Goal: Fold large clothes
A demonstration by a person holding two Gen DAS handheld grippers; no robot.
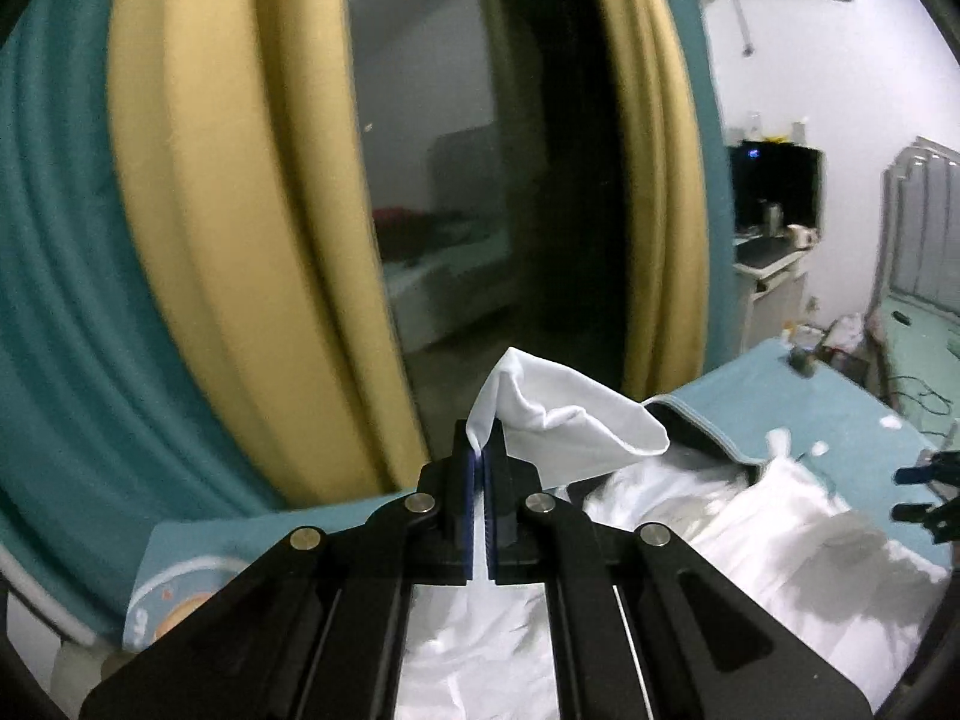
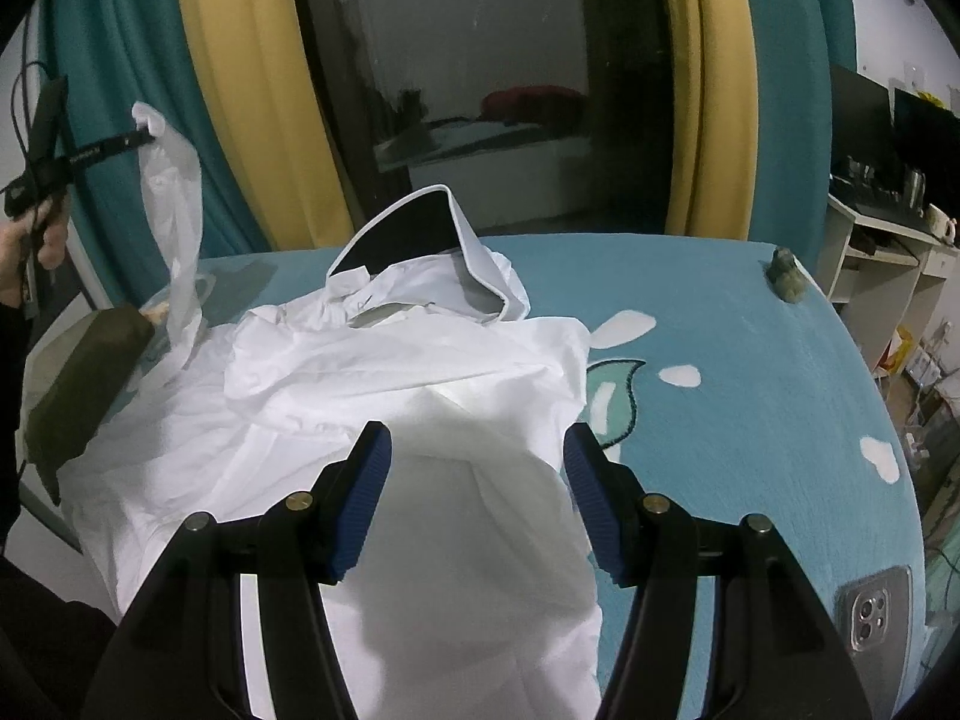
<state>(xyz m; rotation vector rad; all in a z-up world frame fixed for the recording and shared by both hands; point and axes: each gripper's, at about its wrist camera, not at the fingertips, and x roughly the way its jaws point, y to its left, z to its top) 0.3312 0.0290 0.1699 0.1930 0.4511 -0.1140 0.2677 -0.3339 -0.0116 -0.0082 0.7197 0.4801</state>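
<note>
The garment was white, with a dark-lined collar standing up at its far end. It lay crumpled on the bed, on the left part of the teal cover, and its near hem hung toward the camera. One sleeve rose off the garment at its left side, stretched upward and clear of the bed.

The left hand-held gripper was pressed together on that sleeve's end; a fold of white cloth stuck out beyond its fingertips. In the right wrist view, the same left hand-held gripper appeared high to the left of the garment, with a hand on its grip.

The right hand-held gripper was spread, above the garment's near part. Its blue pads stood apart with nothing between them, and whether they touched the cloth below cannot be told.

Left of the garment, a dark olive block rested at the bed's edge. Right of the garment, a phone lay on the cover near the bed's right edge, and a small green figure sat at the far right corner. Behind the garment hung yellow curtains and teal curtains around a dark window.
</note>
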